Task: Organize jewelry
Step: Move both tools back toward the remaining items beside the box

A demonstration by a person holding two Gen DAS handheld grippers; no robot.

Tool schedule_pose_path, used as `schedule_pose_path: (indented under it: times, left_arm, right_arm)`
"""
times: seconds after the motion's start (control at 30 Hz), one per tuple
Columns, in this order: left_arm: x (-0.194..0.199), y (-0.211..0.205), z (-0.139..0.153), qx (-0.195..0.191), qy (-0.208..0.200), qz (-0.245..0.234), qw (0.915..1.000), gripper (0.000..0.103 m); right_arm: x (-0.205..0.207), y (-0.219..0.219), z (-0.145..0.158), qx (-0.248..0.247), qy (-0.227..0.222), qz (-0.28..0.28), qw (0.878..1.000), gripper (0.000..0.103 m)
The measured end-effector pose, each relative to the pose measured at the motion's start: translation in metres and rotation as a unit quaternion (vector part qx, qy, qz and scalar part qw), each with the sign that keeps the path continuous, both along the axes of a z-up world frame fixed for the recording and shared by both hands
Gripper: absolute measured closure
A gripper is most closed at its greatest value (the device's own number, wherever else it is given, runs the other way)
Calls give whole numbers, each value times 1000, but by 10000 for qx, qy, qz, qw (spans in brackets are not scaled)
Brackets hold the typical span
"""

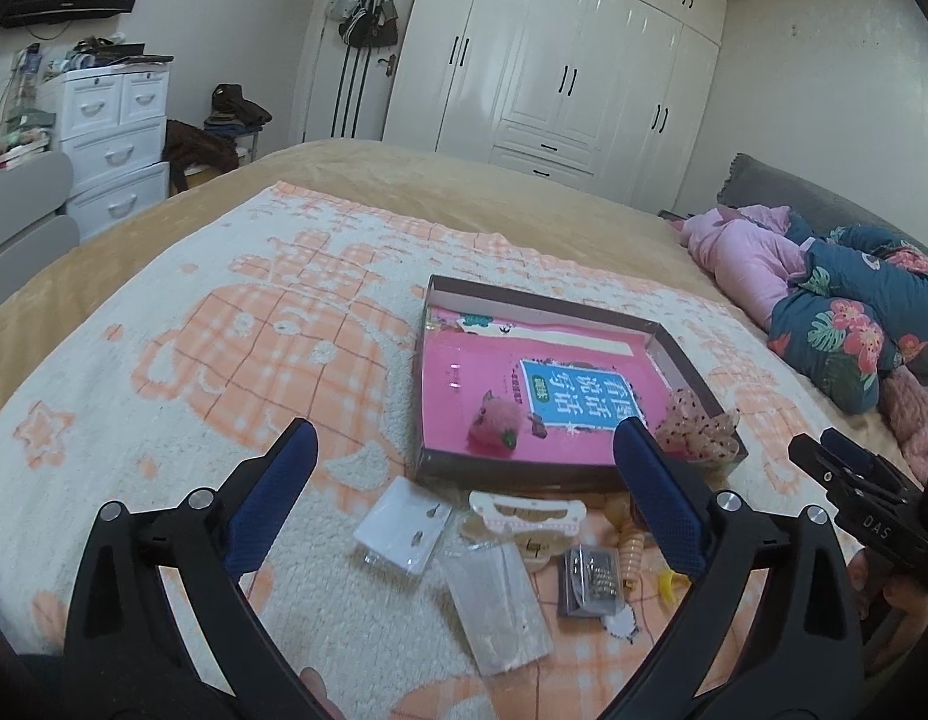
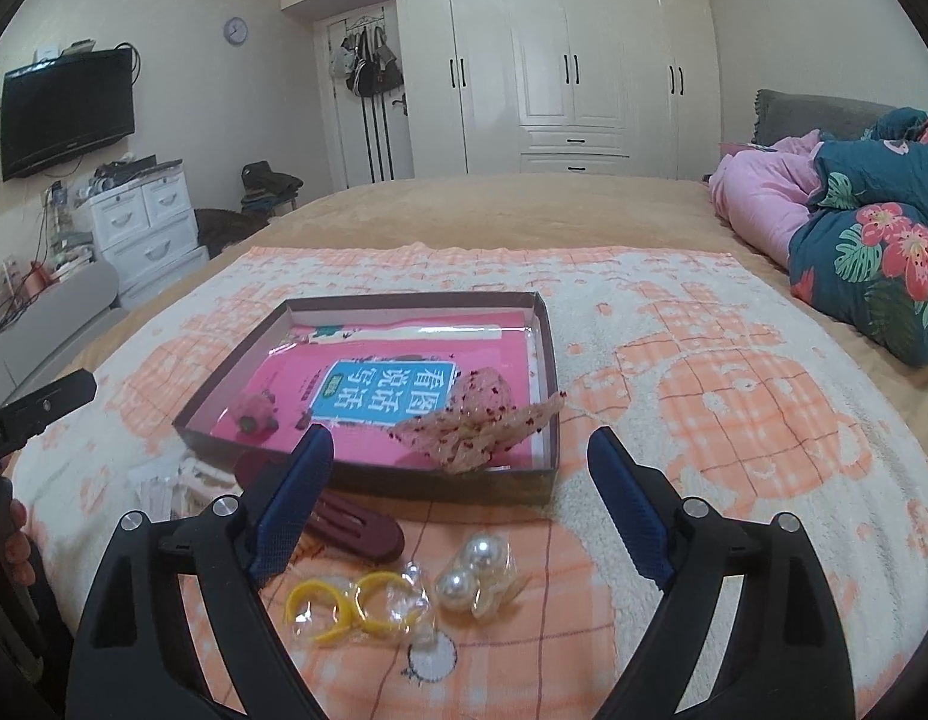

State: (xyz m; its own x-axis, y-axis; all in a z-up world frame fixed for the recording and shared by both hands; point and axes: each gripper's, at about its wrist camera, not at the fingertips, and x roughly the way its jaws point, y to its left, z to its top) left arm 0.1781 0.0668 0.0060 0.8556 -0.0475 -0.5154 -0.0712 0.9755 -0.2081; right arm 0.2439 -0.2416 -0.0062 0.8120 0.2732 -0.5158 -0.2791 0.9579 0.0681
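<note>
Now | left gripper [image 1: 464, 492] agape, empty | right gripper [image 2: 461, 489] agape, empty | shallow box [image 2: 544, 324] holds pink book [image 2: 296, 369], fuzzy clip [image 2: 254, 414], dotted bow [image 2: 475, 426] | pearl earrings [image 2: 469, 570], yellow rings [image 2: 344, 606] just before box

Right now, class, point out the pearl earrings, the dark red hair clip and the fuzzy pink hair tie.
pearl earrings [image 2: 466, 570]: right wrist view, on the lower pearl.
dark red hair clip [image 2: 359, 525]: right wrist view, on its flat top.
fuzzy pink hair tie [image 1: 493, 423]: left wrist view, on its fuzzy middle.
</note>
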Motion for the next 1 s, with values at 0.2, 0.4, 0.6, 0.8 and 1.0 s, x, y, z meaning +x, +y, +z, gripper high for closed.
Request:
schedule_pose_path:
  times: [0.2,0.4,0.6,0.8,1.0]
  left_arm:
    - [-8,-2,-2,65,36,-56,10000,12]
    - [-18,-6,-6,143,73,-127,9998,12]
    - [-25,-10,-14,145,229,-199,9994,12]
    - [-30,-12,-25,217,394,-260,9987,12]
    - [-35,-12,-36,206,595,-302,9976,12]
  right_arm:
    - [-15,2,-3,-74,6,155,9999,19]
    - [-28,8,-2,-195,-117,366,9991,19]
    - [-42,14,-4,-365,-202,526,9977,19]
    - [-53,16,-11,-464,-135,569,9972,19]
    - [-58,13,-14,-447,-80,589,9972,19]
